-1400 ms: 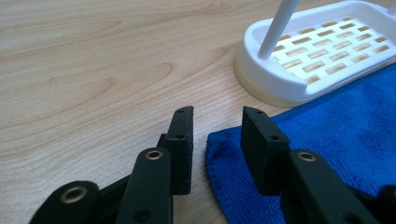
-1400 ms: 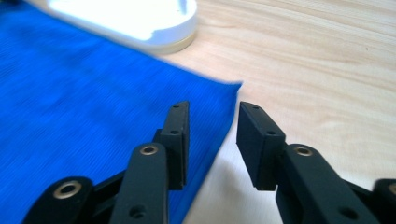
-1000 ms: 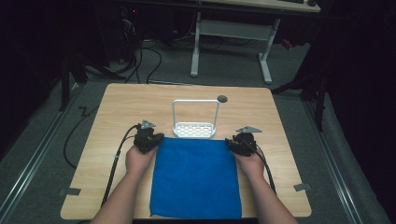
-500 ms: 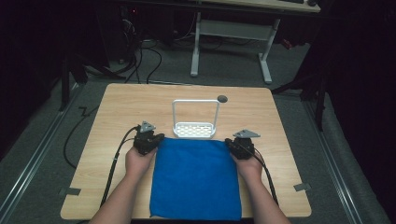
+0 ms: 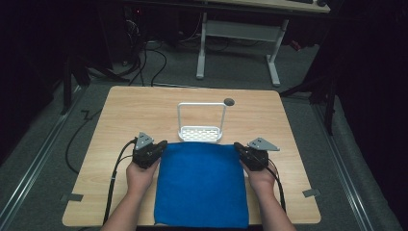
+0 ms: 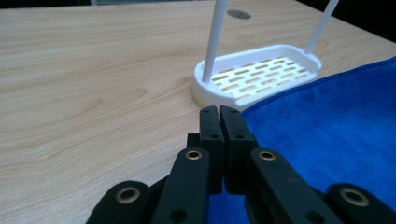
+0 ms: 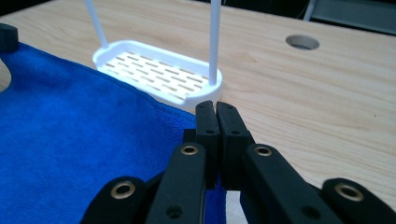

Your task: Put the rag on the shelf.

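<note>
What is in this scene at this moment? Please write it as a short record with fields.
surface: wooden table
cloth: blue cloth, lying flat at the near side of the table
left gripper: jaws shut on the far left corner of the cloth
right gripper: jaws shut on the far right corner of the cloth
other item: white slotted tray with tall wire handle, just beyond the far edge of the cloth
table detail: round cable hole behind the tray

No text, label or number can be read anywhere.
</note>
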A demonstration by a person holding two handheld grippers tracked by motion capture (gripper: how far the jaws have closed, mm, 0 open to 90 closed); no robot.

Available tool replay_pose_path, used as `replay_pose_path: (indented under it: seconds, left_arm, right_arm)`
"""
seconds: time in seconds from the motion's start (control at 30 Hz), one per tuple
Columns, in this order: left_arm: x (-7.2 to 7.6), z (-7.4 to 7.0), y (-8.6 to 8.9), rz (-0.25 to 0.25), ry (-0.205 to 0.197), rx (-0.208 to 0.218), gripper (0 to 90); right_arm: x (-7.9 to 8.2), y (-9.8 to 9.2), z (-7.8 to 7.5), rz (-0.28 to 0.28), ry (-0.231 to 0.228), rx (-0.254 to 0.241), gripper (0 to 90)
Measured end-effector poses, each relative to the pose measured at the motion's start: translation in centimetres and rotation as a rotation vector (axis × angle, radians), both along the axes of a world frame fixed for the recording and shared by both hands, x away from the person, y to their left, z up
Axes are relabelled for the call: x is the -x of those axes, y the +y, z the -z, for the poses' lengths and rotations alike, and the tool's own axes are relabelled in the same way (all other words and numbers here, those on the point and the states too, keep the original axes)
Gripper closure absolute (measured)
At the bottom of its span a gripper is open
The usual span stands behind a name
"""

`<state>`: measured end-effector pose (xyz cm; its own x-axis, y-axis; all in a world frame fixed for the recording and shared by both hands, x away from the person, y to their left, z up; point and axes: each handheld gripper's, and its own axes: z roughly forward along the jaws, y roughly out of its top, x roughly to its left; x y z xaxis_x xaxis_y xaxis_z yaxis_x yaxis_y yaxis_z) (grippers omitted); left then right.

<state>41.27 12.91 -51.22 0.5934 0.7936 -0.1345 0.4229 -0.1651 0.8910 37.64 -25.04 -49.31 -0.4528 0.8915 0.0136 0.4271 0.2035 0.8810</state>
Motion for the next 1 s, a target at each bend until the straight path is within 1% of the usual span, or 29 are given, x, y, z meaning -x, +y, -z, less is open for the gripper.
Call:
replay_pose_path:
  seconds: [0.07, 0.1, 0.13, 0.17, 0.2, 0.27, 0.3, 0.33, 0.37, 0.43, 0.47, 0.5, 0.57, 0.67, 0.77, 0.8, 0.83, 0.87, 0.9, 0.97, 1.0]
  left_arm:
    - [0.2, -0.6, 0.3, -0.004, -0.011, 0.024, 88.6]
    - [0.2, -0.6, 0.3, -0.004, -0.011, 0.024, 88.6]
    - [0.6, -1.2, 0.5, -0.009, -0.033, 0.029, 88.6]
    - [0.6, -1.2, 0.5, -0.009, -0.033, 0.029, 88.7]
    - [0.8, -1.7, 0.6, -0.012, -0.046, 0.033, 88.7]
    - [1.5, -2.7, 1.0, -0.022, -0.083, 0.055, 88.7]
    - [1.6, -2.9, 1.1, -0.023, -0.088, 0.062, 88.7]
    - [1.6, -2.9, 1.1, -0.023, -0.088, 0.062, 88.7]
    - [2.0, -3.8, 1.3, -0.024, -0.113, 0.064, 88.7]
    - [2.4, -4.4, 1.4, -0.025, -0.138, 0.074, 88.7]
    - [2.4, -4.4, 1.4, -0.025, -0.138, 0.074, 88.7]
    - [2.6, -4.8, 1.5, -0.024, -0.147, 0.077, 88.7]
    - [3.1, -5.7, 1.5, -0.027, -0.183, 0.086, 88.7]
    - [3.5, -6.5, 1.6, -0.026, -0.207, 0.094, 88.8]
    - [3.9, -7.6, 1.7, -0.022, -0.236, 0.108, 88.8]
    - [3.9, -7.6, 1.7, -0.022, -0.236, 0.108, 88.8]
    - [4.1, -8.3, 1.7, -0.021, -0.253, 0.114, 88.8]
    - [4.2, -8.7, 1.8, -0.021, -0.263, 0.115, 88.8]
    - [4.2, -8.7, 1.8, -0.021, -0.263, 0.115, 88.8]
    - [4.3, -9.7, 1.9, -0.02, -0.283, 0.133, 88.8]
    - [4.5, -10.3, 1.9, -0.023, -0.304, 0.138, 88.8]
  right_arm:
    - [0.3, -0.1, -0.4, -0.001, -0.019, -0.005, 89.0]
    - [0.3, -0.1, -0.4, -0.001, -0.019, -0.005, 89.0]
    - [0.7, -0.2, -1.0, 0.0, -0.037, -0.018, 89.0]
    - [0.9, -0.2, -1.2, 0.0, -0.047, -0.017, 89.0]
    - [0.9, -0.2, -1.2, 0.0, -0.047, -0.017, 89.0]
    - [1.6, -0.2, -2.2, -0.005, -0.086, -0.016, 89.0]
    - [1.7, -0.1, -2.5, -0.007, -0.097, -0.015, 89.0]
    - [1.8, -0.1, -2.7, -0.01, -0.11, -0.017, 89.0]
    - [2.1, 0.0, -3.1, -0.014, -0.123, -0.019, 89.0]
    - [2.4, 0.2, -3.7, -0.018, -0.153, -0.017, 89.0]
    - [2.4, 0.2, -3.7, -0.018, -0.153, -0.017, 89.0]
    - [2.7, 0.4, -4.2, -0.022, -0.173, -0.014, 89.0]
    - [3.0, 0.6, -4.6, -0.025, -0.192, -0.016, 89.0]
    - [3.4, 0.8, -5.2, -0.029, -0.219, -0.018, 89.0]
    - [3.8, 0.8, -6.1, -0.027, -0.246, -0.034, 89.1]
    - [3.8, 0.8, -6.1, -0.027, -0.246, -0.034, 89.1]
    - [4.1, 0.7, -6.8, -0.029, -0.269, -0.042, 89.1]
    - [4.2, 0.6, -7.1, -0.027, -0.276, -0.049, 89.0]
    - [4.2, 0.6, -7.1, -0.027, -0.276, -0.049, 89.0]
    - [4.5, 0.5, -8.1, -0.027, -0.301, -0.063, 89.1]
    - [4.7, 0.4, -9.1, -0.03, -0.334, -0.069, 89.1]
